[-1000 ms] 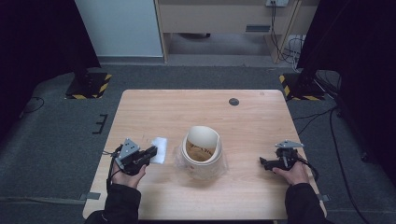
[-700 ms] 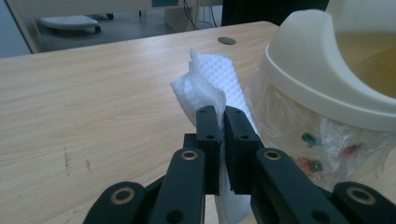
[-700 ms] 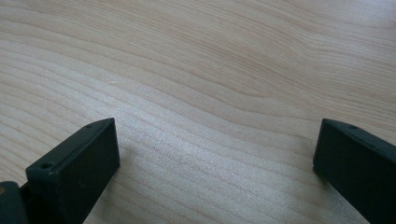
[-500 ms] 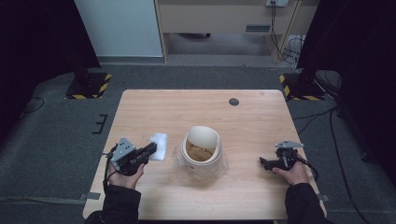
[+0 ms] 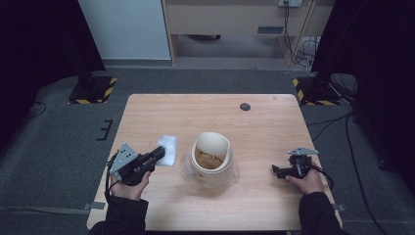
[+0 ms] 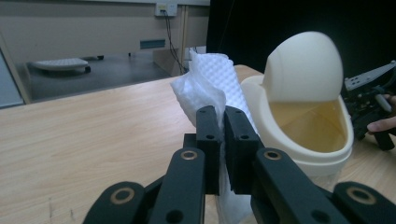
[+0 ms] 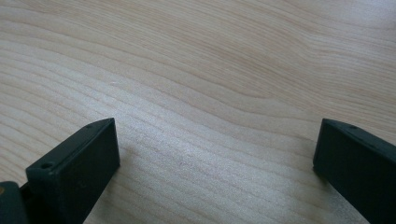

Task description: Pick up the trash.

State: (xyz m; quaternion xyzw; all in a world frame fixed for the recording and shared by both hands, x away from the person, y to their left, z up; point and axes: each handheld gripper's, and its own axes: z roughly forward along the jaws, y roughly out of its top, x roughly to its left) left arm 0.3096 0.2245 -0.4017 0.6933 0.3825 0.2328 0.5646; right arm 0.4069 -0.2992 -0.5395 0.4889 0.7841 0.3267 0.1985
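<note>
A white, dimpled foam sheet (image 6: 205,84) stands pinched between the two black jaws of my left gripper (image 6: 220,122), lifted off the wooden table (image 5: 274,127). From above, that sheet (image 5: 168,148) sticks out past my left gripper (image 5: 157,152) at the table's left. A cream bin with a tilted swing lid (image 5: 210,155) sits mid-table, its mouth showing a tan inside (image 6: 308,123). My right gripper (image 5: 277,171) rests at the table's right side, pointing left. Its jaws stand wide apart over bare wood (image 7: 215,158) with nothing between them.
A clear plastic liner spreads around the bin's base (image 5: 234,172). A small dark round disc (image 5: 245,106) lies near the table's far edge. Beyond the table are grey carpet, two stand bases with yellow-black tape (image 5: 91,89), and cables (image 5: 303,49).
My left gripper has risen with the foam sheet in it, lifting the sheet off the table. The right gripper has stayed in place.
</note>
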